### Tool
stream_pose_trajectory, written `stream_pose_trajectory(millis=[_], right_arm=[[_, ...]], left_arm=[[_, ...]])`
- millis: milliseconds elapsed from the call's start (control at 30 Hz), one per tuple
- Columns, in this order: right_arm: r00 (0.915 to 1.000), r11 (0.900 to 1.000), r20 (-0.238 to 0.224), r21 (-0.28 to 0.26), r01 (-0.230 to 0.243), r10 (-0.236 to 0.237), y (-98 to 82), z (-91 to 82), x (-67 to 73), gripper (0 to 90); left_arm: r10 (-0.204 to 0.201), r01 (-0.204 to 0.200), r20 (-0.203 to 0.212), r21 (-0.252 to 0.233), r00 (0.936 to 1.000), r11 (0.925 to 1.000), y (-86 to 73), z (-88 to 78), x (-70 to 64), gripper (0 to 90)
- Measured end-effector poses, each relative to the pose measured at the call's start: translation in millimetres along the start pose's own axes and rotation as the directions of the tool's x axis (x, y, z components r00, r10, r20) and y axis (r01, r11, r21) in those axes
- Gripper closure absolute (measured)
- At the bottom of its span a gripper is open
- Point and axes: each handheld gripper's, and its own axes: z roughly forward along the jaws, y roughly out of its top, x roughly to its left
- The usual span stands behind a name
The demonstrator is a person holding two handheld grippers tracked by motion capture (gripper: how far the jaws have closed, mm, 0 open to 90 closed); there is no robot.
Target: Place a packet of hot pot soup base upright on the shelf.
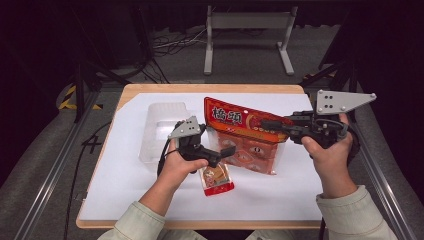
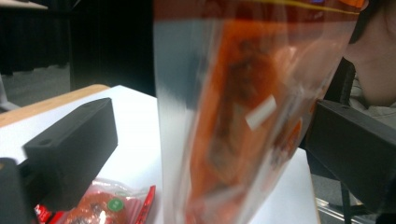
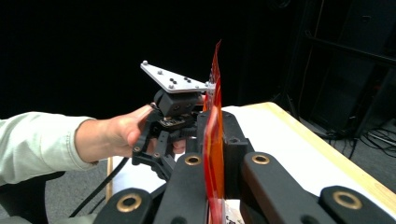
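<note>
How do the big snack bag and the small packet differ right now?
The big snack bag is held up off the table, clamped in the right gripper; the small packet lies flat on the white sheet, free. The big snack bag is far larger, with a clear lower half. The big snack bag stands between the open left gripper's jaws; the small packet lies below them. Both are red-orange.

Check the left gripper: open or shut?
Open. The left gripper has its jaws wide either side of the orange snack bag, neither pressing it.

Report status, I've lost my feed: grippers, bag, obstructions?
Right gripper shut on snack bag, held upright. Left gripper open around bag. Small packet beneath.
</note>
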Motion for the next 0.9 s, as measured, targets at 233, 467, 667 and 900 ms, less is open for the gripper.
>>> stream_pose_trajectory(millis=[233, 467, 667, 900], right_arm=[[0.9997, 1.000, -0.025, -0.011, 0.002, -0.002, -2.5, 5.2, -0.3, 90.0], [0.9993, 0.999, -0.037, -0.037, 0.007, -0.008, -7.7, 4.8, -1.5, 90.0], [0.9988, 0.998, -0.048, -0.057, -0.010, 0.007, -11.6, 4.9, -3.8, 90.0], [0.9988, 0.998, -0.045, -0.059, -0.021, 0.018, -16.1, 4.6, -6.0, 90.0]], left_arm=[[0.035, -0.033, 0.110, -0.023, 0.9933, 0.9992, 3.1, 6.4, -0.5, 10.5], [0.077, -0.076, 0.173, -0.013, 0.9818, 0.9970, 2.3, 2.8, 0.4, 33.1], [0.074, -0.075, 0.242, -0.005, 0.9675, 0.9972, 0.7, 3.2, -3.5, 53.1], [0.114, -0.133, 0.250, 0.059, 0.9614, 0.9894, 1.8, 4.7, -10.0, 66.3]])
